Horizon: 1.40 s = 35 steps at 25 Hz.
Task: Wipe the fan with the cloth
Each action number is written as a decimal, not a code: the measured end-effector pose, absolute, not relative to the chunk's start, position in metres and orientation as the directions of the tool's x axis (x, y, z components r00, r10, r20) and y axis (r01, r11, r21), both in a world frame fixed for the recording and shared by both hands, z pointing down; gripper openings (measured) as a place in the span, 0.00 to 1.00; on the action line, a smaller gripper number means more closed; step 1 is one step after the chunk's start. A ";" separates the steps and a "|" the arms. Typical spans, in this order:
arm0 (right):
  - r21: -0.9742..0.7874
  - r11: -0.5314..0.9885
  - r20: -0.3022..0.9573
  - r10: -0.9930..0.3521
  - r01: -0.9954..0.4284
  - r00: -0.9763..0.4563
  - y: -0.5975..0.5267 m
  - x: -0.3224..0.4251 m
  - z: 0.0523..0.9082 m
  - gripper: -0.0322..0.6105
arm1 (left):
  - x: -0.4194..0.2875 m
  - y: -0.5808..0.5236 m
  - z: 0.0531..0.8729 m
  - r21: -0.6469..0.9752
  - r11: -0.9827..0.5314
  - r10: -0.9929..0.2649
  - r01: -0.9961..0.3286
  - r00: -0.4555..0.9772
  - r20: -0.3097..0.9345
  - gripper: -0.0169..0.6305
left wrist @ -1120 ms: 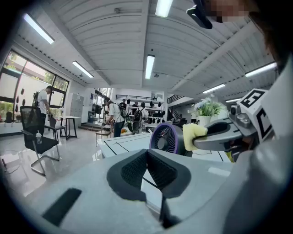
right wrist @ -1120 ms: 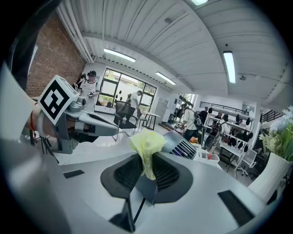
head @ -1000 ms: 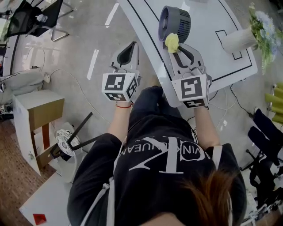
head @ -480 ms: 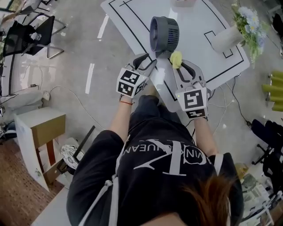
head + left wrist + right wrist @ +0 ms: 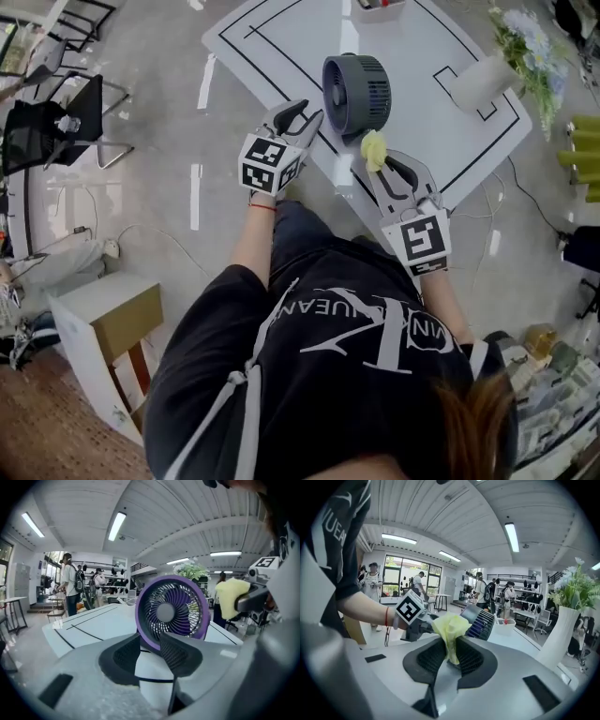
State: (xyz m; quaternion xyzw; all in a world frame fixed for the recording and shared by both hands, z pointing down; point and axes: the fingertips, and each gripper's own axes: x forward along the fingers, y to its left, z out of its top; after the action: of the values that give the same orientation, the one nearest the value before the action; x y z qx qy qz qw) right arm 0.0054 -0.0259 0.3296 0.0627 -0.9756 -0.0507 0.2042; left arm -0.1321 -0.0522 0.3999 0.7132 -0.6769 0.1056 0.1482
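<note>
A dark grey and purple fan (image 5: 356,92) stands upright on the white table (image 5: 281,37). My left gripper (image 5: 302,118) is just left of it, pointing at its grille (image 5: 172,613). It is open with nothing between its fingers; the jaws have just been closing a little after opening wide. In the left gripper view the fan's foot shows beyond the fingertips (image 5: 180,652). My right gripper (image 5: 382,166) is shut on a bunched yellow cloth (image 5: 373,148), held just in front of the fan. The cloth (image 5: 450,629) sticks up from the jaws, with the fan (image 5: 482,618) behind it.
A white vase (image 5: 480,81) with flowers (image 5: 527,39) stands at the table's right. A small white box (image 5: 380,7) sits at the far edge. Black lines mark the tabletop. On the floor at left are a chair (image 5: 58,124) and a cardboard cabinet (image 5: 111,321).
The left gripper has moved from over the floor to the fan's left side and opened from shut. The right gripper has kept the cloth by the fan. The head view has shifted.
</note>
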 end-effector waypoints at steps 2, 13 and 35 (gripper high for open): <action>0.070 0.986 0.353 -0.169 -0.154 -0.920 -0.020 -0.013 0.329 0.15 | -0.147 -0.072 0.399 0.097 -0.143 -0.936 -0.985 0.166 0.309 0.24; 0.256 0.745 0.333 -0.666 -0.616 -0.667 -0.034 -0.094 0.328 0.15 | -0.170 -0.125 0.399 0.111 -0.665 -0.699 -0.739 0.668 0.255 0.25; 0.735 0.420 0.325 -0.907 -0.533 -0.267 -0.065 -0.132 0.327 0.15 | -0.149 -0.094 0.399 0.396 -0.671 -0.624 -0.627 0.766 0.156 0.11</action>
State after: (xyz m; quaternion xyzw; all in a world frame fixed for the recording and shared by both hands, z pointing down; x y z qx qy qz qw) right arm -0.1320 -0.0645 0.3267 0.4765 -0.7554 -0.2508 0.3735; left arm -0.1490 -0.0943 0.3987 0.9140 -0.3421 0.0038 0.2179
